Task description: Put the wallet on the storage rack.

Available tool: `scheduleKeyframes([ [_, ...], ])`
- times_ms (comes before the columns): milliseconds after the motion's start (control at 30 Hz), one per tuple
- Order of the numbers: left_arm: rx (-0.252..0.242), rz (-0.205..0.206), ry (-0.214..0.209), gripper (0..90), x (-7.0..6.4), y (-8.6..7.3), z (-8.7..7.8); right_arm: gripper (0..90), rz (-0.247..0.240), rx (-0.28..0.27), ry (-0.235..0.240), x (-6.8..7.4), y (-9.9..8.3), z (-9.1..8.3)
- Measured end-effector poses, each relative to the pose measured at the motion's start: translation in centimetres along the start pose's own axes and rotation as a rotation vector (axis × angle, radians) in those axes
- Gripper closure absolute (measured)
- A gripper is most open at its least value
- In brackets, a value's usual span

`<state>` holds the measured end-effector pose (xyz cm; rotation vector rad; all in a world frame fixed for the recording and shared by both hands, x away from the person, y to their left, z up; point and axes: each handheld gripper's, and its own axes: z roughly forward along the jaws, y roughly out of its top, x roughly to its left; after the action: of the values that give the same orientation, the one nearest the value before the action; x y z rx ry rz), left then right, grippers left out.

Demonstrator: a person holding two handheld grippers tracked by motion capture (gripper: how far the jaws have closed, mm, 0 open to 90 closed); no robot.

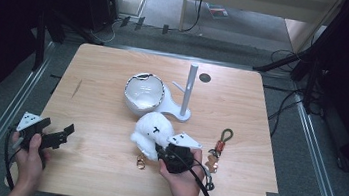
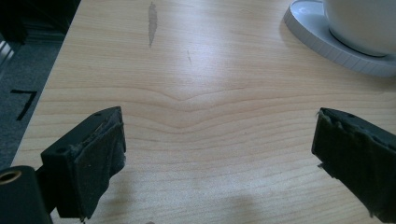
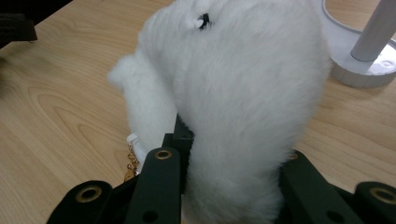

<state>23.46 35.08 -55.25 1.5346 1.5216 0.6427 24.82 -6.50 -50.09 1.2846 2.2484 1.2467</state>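
Right gripper (image 3: 224,186): nearest of all, its black jaws closed in on the lower end of the white plush toy (image 3: 243,93), fur bulging out past both pads.
Table (image 1: 103,170): pale wood, everything sits on it.
White plush toy: fluffy, all white, with a small dark mark on its upper part (an eye or nose, hard to say); seen from above it lies near the table's middle (image 1: 153,129), just in front of the white bowl (image 1: 144,93).
Long axis: runs from the right gripper away toward the bowl, the rounded head end pointing away from the person, leaning a little left.
White stand (image 1: 188,92): upright post on a round base, just right of the bowl, near the toy's far end.
Left gripper (image 2: 215,154): jaws spread wide over bare wood, holding nothing, well apart from the toy at the table's near left edge (image 1: 59,136).
Keychain with green loop (image 1: 221,143): lies right of the right gripper.
Gold clasp (image 1: 141,164): beside the toy's near end.
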Motion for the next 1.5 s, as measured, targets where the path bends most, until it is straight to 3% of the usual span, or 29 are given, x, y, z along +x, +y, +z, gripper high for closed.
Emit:
scheduleKeyframes([
  [367,0.0,-0.002,-0.001,3.5,0.0,0.0,0.0,73.5,0.005,0.062,-0.016,-0.3,3.2,-0.6],
  [967,-0.001,-0.006,-0.004,3.5,0.0,0.0,0.0,72.7,0.026,0.048,-0.056,-0.9,6.5,-0.5],
  [1500,-0.001,-0.006,-0.006,3.5,0.0,0.0,0.0,71.4,0.007,0.037,-0.089,-0.7,9.0,1.3],
])
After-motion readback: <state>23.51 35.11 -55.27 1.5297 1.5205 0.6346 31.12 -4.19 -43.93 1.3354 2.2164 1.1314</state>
